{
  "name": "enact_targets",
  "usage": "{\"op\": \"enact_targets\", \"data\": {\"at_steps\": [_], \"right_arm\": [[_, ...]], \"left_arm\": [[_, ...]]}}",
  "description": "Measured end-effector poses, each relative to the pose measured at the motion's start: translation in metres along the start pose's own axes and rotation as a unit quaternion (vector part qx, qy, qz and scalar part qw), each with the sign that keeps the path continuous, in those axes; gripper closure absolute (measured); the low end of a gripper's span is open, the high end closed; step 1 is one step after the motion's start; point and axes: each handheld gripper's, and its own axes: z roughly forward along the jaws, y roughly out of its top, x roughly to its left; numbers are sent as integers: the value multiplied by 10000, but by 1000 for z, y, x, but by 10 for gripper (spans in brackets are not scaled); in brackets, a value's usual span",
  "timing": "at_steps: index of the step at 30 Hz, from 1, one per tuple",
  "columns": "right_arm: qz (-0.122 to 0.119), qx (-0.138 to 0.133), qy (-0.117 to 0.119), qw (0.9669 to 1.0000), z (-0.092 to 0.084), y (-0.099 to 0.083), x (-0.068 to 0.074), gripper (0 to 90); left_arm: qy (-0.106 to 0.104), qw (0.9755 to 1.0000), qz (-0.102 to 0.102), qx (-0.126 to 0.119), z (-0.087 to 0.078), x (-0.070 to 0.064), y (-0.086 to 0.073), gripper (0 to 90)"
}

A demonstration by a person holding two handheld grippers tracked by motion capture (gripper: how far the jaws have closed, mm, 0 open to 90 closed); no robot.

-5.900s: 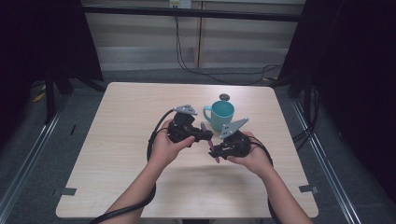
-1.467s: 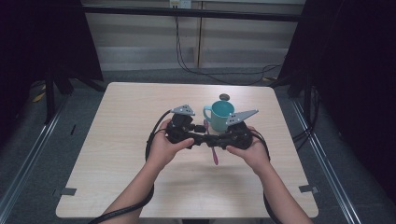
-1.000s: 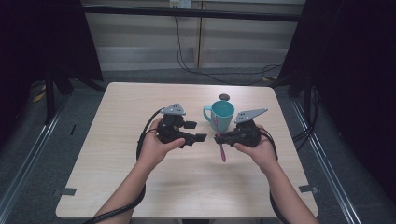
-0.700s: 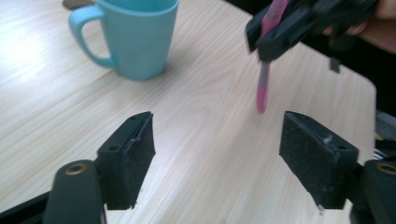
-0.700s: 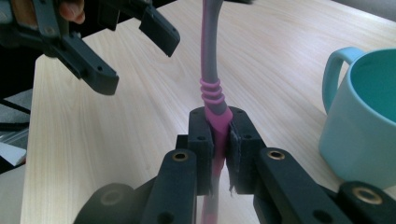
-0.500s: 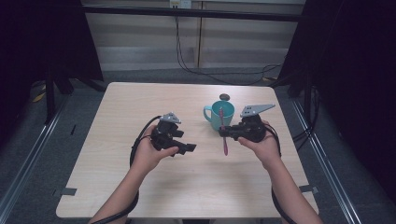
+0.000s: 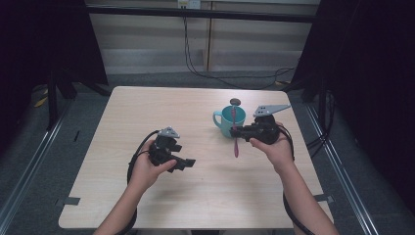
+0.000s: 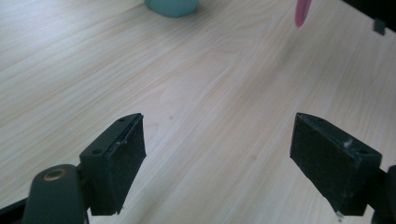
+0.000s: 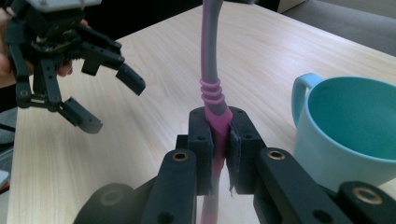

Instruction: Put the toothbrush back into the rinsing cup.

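A teal mug (image 7: 224,122) stands right of the table's middle. A spoon (image 7: 235,147) with a pink handle and a grey stem hangs upright just in front of it. My right gripper (image 7: 234,132) is shut on its pink handle, and the close view shows the pads of my right gripper (image 9: 220,140) pressing the spoon (image 9: 210,60) beside the mug (image 9: 350,135). My left gripper (image 7: 188,164) is low over the table at the front left. Its jaws have just been opening and my left gripper (image 8: 233,158) has nothing between them. The handle's pink tip (image 8: 302,10) hangs farther off.
The wooden table (image 7: 147,112) lies bare around both hands. Black cables trail from the grippers over its front half. Dark frame posts (image 7: 54,93) and floor rails flank the table on both sides. The mug's base (image 8: 172,5) is at the top of the left gripper view.
My left gripper has let go of the spoon, opened, and moved left and down toward the front. My right gripper has carried the spoon a little right, beside the mug.
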Motion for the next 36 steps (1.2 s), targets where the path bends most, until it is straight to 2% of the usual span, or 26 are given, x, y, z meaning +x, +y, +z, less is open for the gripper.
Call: {"op": "enact_targets", "data": {"at_steps": [7,14,22,24,28,30,33,36], "right_arm": [[122,-256,-122,9995,-5,11,-3,815],[145,-276,-230,9992,-5,18,-8,814],[238,-390,-431,9980,-6,26,-15,814],[250,-420,-428,9979,-5,28,-16,814],[239,-488,-605,9967,-5,35,-19,815],[268,-515,-588,9966,-5,36,-20,815],[291,-558,-674,9957,-5,43,-23,814],[307,-619,-726,9950,-4,48,-25,814]], "left_arm": [[144,9998,52,120,-6,3,-15,177],[255,9992,-3,298,-9,4,-30,182],[322,9991,-29,282,-16,9,-41,174],[388,9988,-49,307,-17,12,-45,174],[483,9984,-70,289,-21,16,-52,179],[514,9982,-24,303,-22,17,-53,178],[496,9981,-91,342,-23,17,-58,179],[499,9981,-65,364,-23,16,-60,180]]}}
